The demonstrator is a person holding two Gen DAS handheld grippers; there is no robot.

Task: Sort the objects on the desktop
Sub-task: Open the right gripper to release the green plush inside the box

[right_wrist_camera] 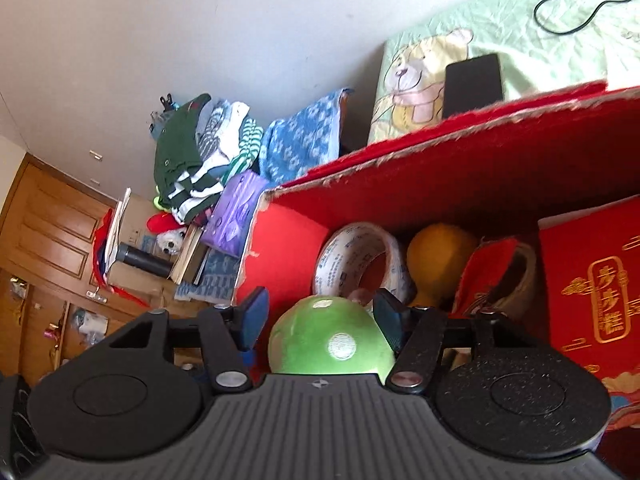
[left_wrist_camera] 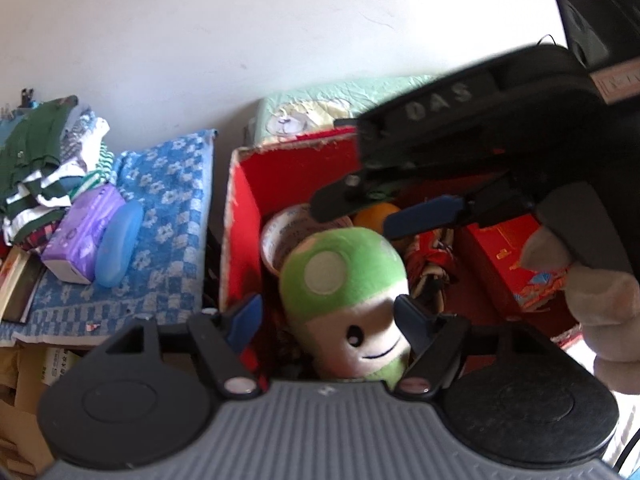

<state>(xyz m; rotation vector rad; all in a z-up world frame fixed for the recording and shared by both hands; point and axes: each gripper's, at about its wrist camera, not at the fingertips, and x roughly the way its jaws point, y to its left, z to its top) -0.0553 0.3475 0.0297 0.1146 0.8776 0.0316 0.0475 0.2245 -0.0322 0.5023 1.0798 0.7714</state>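
Straddling a fuzzy, round-capped green mushroom plush [left_wrist_camera: 344,280] inside the red cardboard box [left_wrist_camera: 244,216], both the left claw [left_wrist_camera: 326,318] and right claw [right_wrist_camera: 320,316] gape, released.

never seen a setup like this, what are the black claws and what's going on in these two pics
Those claws are handheld grippers, one per hand, each with a camera looking along its two fingers. In the left camera's picture, the left gripper is open around a green mushroom plush toy inside a red box; the right gripper reaches in from above, its grip unclear here. The right camera's picture shows the right gripper open over the toy's cap. Also in the box: a tape roll and an orange ball.
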